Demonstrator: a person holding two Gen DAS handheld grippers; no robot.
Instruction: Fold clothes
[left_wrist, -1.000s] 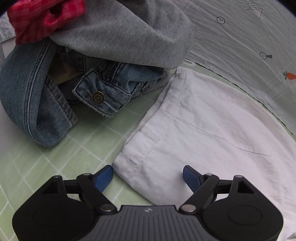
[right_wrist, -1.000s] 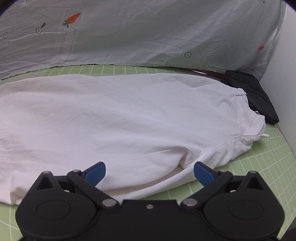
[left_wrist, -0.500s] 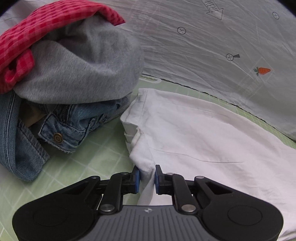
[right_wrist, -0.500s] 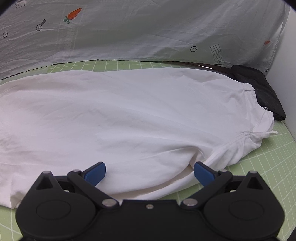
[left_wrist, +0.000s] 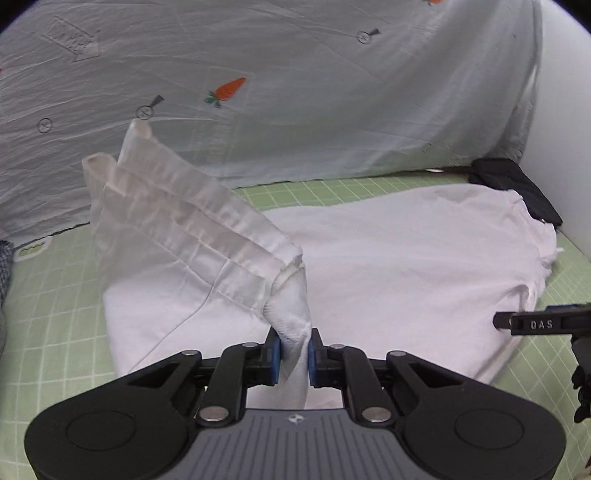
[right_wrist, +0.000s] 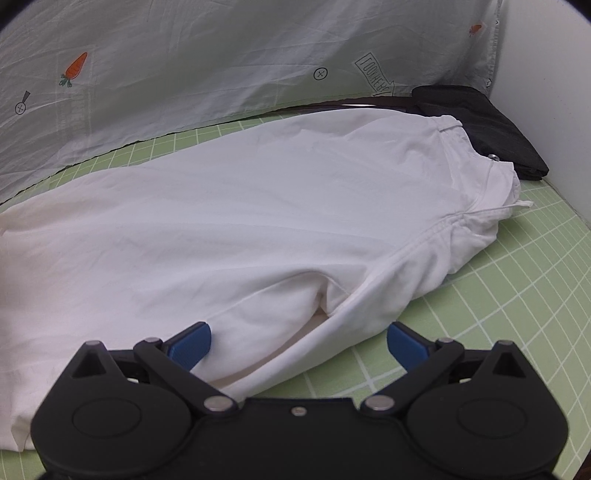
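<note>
White trousers lie along the green grid mat. My left gripper is shut on the hem end of the legs and holds it lifted, so the cuffs stand up and fold toward the waist. In the right wrist view the white trousers lie flat, with the waistband at the far right. My right gripper is open, low over the near edge of the trousers, and holds nothing. Its body shows at the right edge of the left wrist view.
A grey printed sheet hangs behind the mat. A folded black garment lies at the far right corner by a white wall. A bit of other clothing shows at the left edge.
My left gripper closed on the trouser hem, lifted it and swung right, away from the pile of jeans and grey cloth. The right gripper stayed open and barely moved.
</note>
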